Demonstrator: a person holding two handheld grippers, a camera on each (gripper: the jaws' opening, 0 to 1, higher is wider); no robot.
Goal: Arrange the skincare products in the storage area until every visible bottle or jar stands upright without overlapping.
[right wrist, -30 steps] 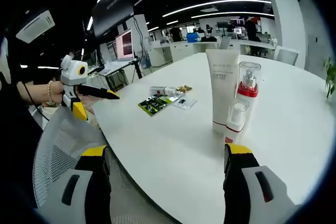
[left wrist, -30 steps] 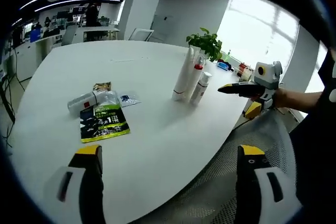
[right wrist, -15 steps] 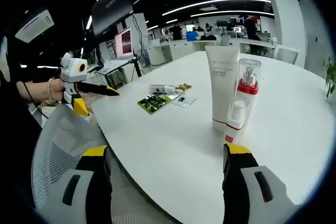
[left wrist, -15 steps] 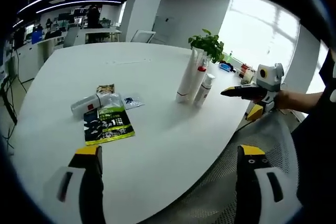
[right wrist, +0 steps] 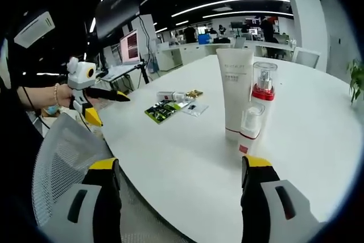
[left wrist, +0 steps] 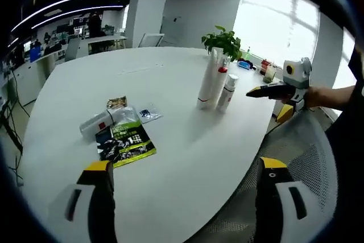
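In the left gripper view, the left gripper (left wrist: pixel 181 206) is held off the near edge of the white desk (left wrist: pixel 182 157) above a mesh chair back (left wrist: pixel 284 157), its fingers (left wrist: pixel 96 197) spread wide with nothing between them. Nearest on the desk lies a dark green printed packet (left wrist: pixel 125 143), flat, and just beyond it, touching or overlapping its far edge, a white bottle with a red label (left wrist: pixel 102 122) lies on its side, partly under a clear wrapper; a small gold sachet (left wrist: pixel 116 102) and a small blue-printed sachet (left wrist: pixel 149 114) lie just beside it. This lying bottle is judged to be the one item left to be stood up. It should be approached from its exposed cap end, gripped across the body well clear of the wrapper, lifted free of the packet, and set upright on bare desk apart from the flat sachets. Farther off, a tall white tube (left wrist: pixel 207 86), a red-collared pump bottle (left wrist: pixel 219 85) and a small white bottle (left wrist: pixel 228 91) stand upright, close together, perhaps touching. The right gripper (left wrist: pixel 267 90) is held near them, off the desk edge; in the right gripper view its own fingers (right wrist: pixel 102 197) are seen spread and empty. The trio should not be knocked
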